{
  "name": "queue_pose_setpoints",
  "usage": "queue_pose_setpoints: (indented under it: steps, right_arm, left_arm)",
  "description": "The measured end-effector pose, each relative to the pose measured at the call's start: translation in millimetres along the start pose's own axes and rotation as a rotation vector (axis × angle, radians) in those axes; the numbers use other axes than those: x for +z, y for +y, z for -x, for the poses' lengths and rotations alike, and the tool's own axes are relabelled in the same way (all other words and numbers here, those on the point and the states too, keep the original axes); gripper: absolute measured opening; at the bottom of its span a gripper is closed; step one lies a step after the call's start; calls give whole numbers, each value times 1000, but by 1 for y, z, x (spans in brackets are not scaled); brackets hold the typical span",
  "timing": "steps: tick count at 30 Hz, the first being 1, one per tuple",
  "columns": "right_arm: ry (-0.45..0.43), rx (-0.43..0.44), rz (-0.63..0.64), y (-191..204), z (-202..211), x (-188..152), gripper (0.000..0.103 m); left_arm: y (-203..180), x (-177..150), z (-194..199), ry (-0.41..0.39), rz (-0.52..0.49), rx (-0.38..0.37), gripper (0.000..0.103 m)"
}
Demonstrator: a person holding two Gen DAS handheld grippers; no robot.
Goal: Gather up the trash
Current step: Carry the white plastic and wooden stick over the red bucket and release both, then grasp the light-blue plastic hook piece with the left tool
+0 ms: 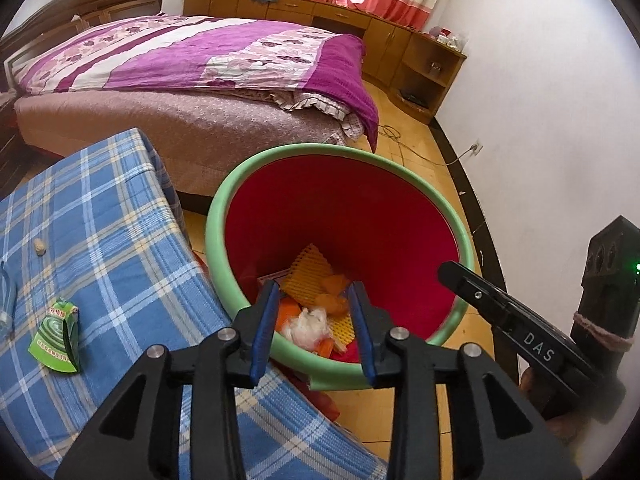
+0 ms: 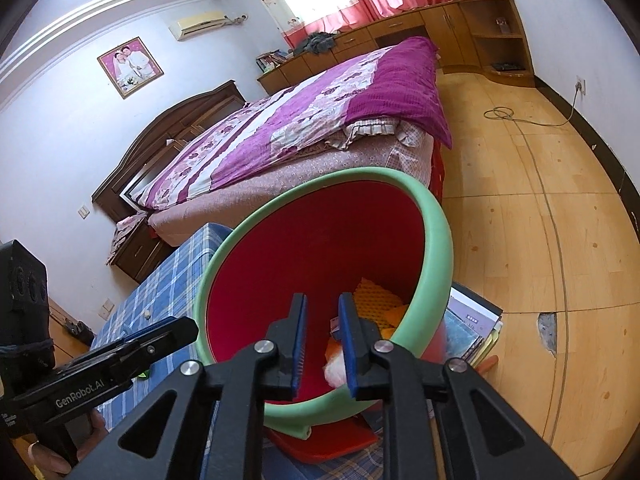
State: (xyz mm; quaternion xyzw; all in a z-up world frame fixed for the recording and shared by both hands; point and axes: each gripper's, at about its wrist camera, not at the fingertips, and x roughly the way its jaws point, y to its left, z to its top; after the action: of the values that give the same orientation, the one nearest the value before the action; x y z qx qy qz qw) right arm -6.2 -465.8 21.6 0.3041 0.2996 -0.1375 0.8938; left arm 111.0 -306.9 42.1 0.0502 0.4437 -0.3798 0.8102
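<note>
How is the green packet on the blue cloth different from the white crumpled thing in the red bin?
The green packet lies on the checked cloth, outside the red bin; the white crumpled thing is already inside it, among orange scraps. The packet is flat, green and printed; the white thing is plain and bunched into a soft lump. Both look like trash, and neither is held by a gripper.

A table under a blue plaid cloth carries a green packet and a small nut. Beside it, a red bin stands on the wooden floor.
</note>
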Motion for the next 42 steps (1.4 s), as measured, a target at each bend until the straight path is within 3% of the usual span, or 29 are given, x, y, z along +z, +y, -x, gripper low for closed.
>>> queue_pose_setpoints:
  steps: [6, 12, 23, 33, 42]
  right_arm:
    - [-7, 2, 12, 4, 3, -2, 22]
    - [-8, 17, 22, 14, 10, -5, 35]
    - [9, 15, 9, 33, 11, -11, 74]
    - [20, -17, 21, 49, 7, -17, 87]
    - [32, -49, 13, 59, -3, -20, 92]
  left_arm:
    - [9, -3, 9, -12, 29, 8, 36]
    - [21, -6, 23, -32, 61, 19, 36]
    - [59, -15, 53, -78, 133, 68, 36]
    - [111, -24, 78, -115, 215, 149, 36]
    - [162, -33, 91, -122, 282, 236, 36]
